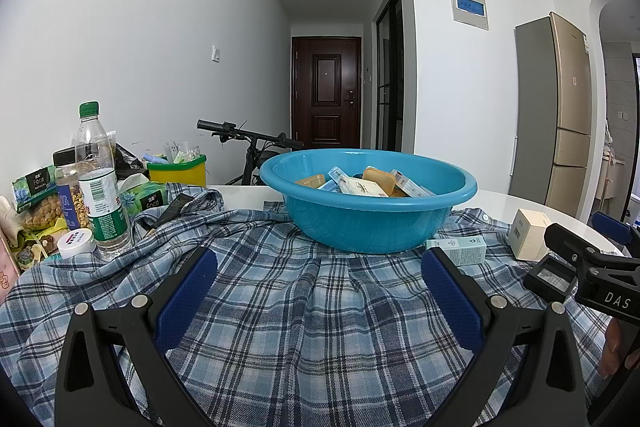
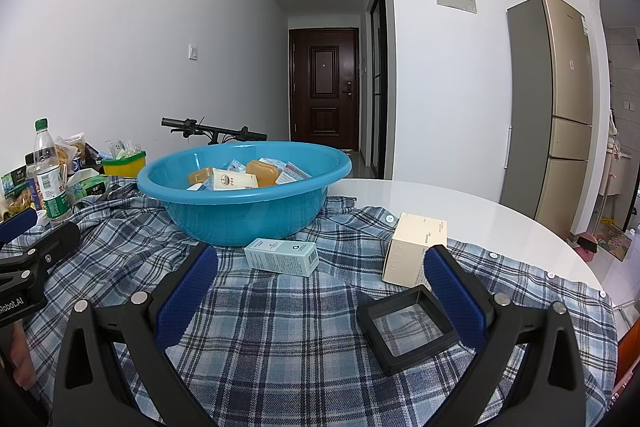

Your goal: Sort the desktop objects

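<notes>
A blue basin [image 1: 368, 223] [image 2: 240, 219] holding several small boxes stands on a plaid shirt [image 1: 300, 327] [image 2: 280, 327] spread over the white table. A pale green box [image 2: 281, 256] [image 1: 460, 249], a cream box [image 2: 414, 251] [image 1: 528, 239] and a black square frame case [image 2: 406, 327] [image 1: 550, 275] lie in front of the basin. My left gripper [image 1: 320, 259] is open and empty above the shirt. My right gripper [image 2: 320, 259] is open and empty, its right finger beside the frame case.
At the left stand a water bottle [image 1: 100, 187], a nut jar [image 1: 68, 195], snack packs, tissue packs [image 1: 148, 197] and a yellow-green bin [image 1: 178, 169]. A bicycle [image 1: 248, 143] is behind the table. The round table edge [image 2: 560, 239] curves at the right.
</notes>
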